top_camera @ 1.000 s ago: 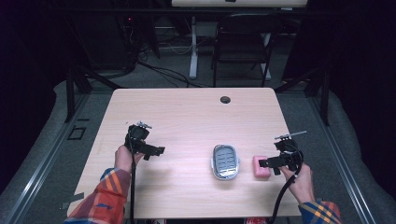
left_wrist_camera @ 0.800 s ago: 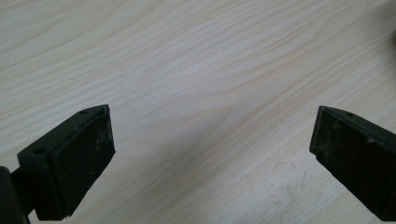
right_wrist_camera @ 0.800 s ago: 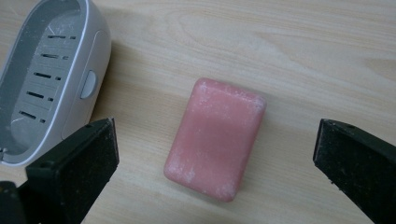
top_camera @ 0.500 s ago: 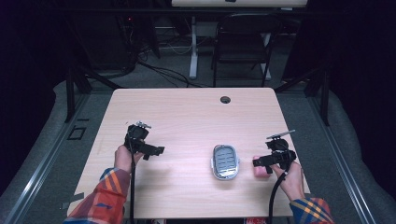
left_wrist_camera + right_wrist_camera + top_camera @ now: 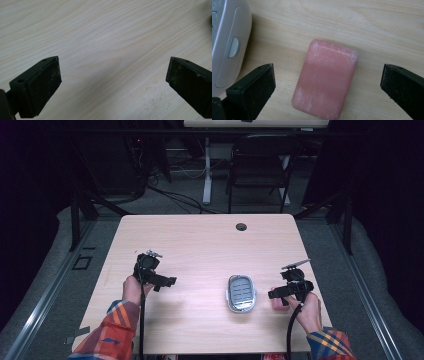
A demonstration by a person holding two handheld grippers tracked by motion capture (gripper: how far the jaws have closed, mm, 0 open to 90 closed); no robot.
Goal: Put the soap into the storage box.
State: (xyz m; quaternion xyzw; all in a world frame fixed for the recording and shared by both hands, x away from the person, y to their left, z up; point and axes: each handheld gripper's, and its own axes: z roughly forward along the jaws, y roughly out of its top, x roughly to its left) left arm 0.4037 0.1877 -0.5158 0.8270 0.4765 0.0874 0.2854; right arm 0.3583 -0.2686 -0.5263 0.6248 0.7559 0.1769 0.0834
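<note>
While your right hand-held gripper [image 5: 327, 82] hangs with its jaws spread wide, the pink soap bar [image 5: 325, 78] lies flat on the desk [image 5: 362, 22] between them, touched by neither. You see a rounded rectangular block, matte pink, dusted with whitish bloom along its edges and corners, its long axis tilted toward 1 o'clock in the right gripper view. At its 9 o'clock, near but apart, sits the grey soap case [image 5: 227, 45]. In the high view the bar [image 5: 276, 304] lies at 3 o'clock of the case [image 5: 241, 293]. Your left hand-held gripper [image 5: 113, 82] also gapes wide over bare wood.
</note>
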